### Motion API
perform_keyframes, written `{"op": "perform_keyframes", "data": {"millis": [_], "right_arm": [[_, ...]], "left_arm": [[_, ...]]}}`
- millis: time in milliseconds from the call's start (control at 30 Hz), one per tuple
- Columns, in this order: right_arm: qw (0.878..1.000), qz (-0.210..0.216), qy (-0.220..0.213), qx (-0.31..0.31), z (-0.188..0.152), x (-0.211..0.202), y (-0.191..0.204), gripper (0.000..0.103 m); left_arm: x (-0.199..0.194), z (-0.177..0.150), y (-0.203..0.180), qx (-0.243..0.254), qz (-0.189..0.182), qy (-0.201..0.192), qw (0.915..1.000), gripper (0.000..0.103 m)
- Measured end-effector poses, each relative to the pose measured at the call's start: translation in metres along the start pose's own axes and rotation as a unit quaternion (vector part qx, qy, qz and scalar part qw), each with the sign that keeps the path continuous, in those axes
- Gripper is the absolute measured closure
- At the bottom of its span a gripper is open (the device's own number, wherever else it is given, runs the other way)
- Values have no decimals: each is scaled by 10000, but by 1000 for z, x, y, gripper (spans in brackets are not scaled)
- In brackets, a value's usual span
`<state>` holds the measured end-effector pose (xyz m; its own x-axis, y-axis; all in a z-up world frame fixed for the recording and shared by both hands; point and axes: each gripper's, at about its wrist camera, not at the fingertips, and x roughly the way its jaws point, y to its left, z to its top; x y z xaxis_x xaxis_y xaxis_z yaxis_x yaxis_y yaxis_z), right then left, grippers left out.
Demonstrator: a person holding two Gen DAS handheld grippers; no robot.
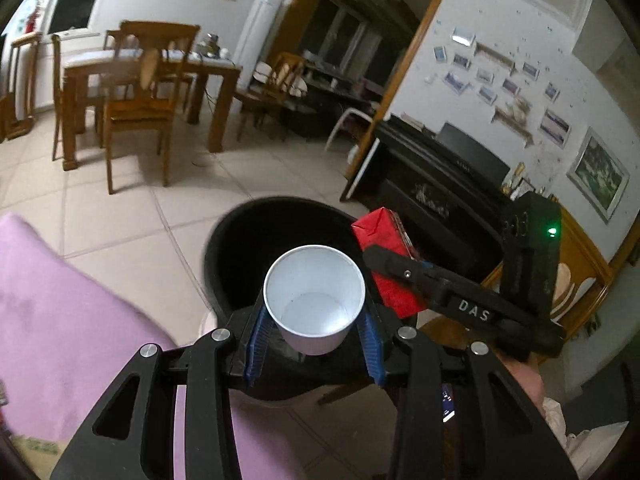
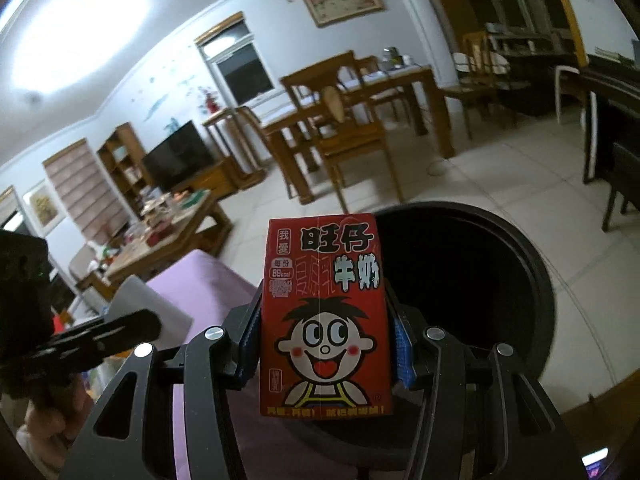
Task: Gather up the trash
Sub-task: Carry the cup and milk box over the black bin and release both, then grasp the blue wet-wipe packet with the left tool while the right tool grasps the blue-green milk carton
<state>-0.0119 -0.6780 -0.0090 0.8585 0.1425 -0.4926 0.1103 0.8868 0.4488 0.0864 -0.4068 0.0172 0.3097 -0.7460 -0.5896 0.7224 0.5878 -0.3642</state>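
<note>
Left wrist view: pale tiled floor (image 1: 132,216) (black bin (image 1: 240,240) on it), wooden dining table (image 1: 152,72).

A wooden dining table (image 1: 152,68) with chairs (image 1: 138,108) is standing on pale floor tiles (image 1: 248,184); what looks like a ceiling light (image 2: 80,28) is glaring.

A white paper cup (image 1: 315,300), empty and open side up, and a red milk carton (image 2: 325,316), upright, are over the black trash bin (image 1: 236,240).

Matt white paper cup (image 1: 315,300), glossy printed red carton (image 2: 325,316), smooth black plastic bin (image 1: 240,248).
</note>
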Motion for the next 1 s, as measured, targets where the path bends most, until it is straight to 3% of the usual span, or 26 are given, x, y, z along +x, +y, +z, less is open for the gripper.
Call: {"op": "perform_keyframes", "data": {"millis": [400,467,500,533,600,800,1000], "right_arm": [[9995,-158,231,110,-12,28,-28,50],[9995,-138,226,160,-12,28,-30,31],[9996,-141,199,168,-9,29,-23,21],[9996,-145,165,152,-9,28,-21,20],[9997,-124,158,101,-10,24,-17,19],[9982,409,252,367,-15,19,-3,6],[9936,835,697,306,-15,35,30,5]], "left_arm": [[55,-1,-13,131,274,491,9983,62],[56,-1,-17,155,329,531,9979,61],[55,-1,-16,152,374,551,9977,49],[57,2,-22,144,415,541,9976,28],[46,2,-20,121,515,351,9980,16],[6,0,-10,3,561,38,9984,16],[-61,-14,18,-233,969,-465,9939,11]]}}
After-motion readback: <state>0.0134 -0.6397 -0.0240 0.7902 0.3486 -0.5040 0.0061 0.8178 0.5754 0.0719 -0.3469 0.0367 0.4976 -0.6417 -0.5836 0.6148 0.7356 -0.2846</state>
